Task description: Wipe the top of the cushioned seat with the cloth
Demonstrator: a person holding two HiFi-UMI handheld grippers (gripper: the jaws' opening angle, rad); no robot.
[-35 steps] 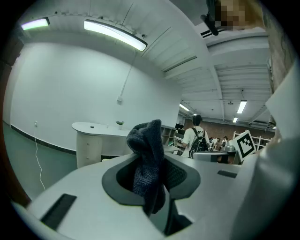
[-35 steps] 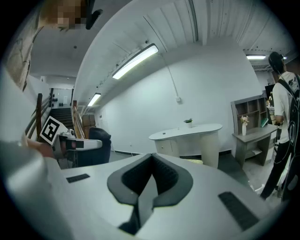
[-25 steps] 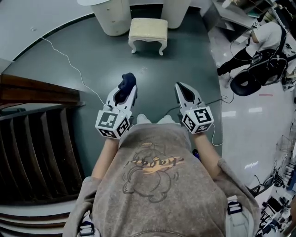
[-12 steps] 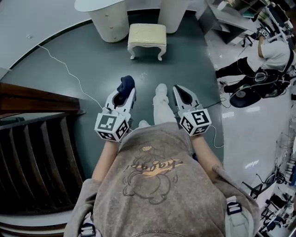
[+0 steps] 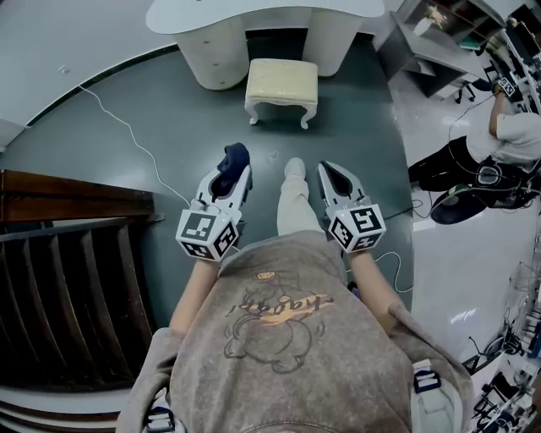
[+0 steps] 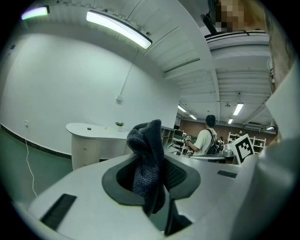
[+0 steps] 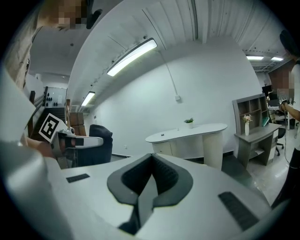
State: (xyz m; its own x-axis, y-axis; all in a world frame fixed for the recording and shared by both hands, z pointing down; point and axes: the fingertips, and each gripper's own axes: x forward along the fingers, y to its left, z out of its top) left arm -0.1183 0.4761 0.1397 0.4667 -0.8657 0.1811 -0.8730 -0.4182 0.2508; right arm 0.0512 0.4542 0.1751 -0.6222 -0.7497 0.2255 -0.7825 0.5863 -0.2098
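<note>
The cushioned seat (image 5: 282,80) is a cream stool with white curved legs, standing on the dark floor ahead, just in front of a white desk (image 5: 254,17). My left gripper (image 5: 234,161) is shut on a dark blue cloth (image 5: 231,159), which bunches up out of the jaws in the left gripper view as a dark blue cloth (image 6: 146,161). My right gripper (image 5: 335,172) is shut and holds nothing; its jaws meet in the right gripper view (image 7: 151,178). Both grippers are held in front of the person's body, well short of the seat.
A dark wooden stair rail (image 5: 68,254) runs along the left. A white cable (image 5: 127,135) trails over the floor. A person (image 5: 499,144) with a round chair is at the right on the pale floor. The person's own leg (image 5: 292,199) steps forward between the grippers.
The person has walked forward: the seat and desk look nearer and lower in the head view. A leg has stepped out between the grippers. Both grippers keep their grip unchanged.
</note>
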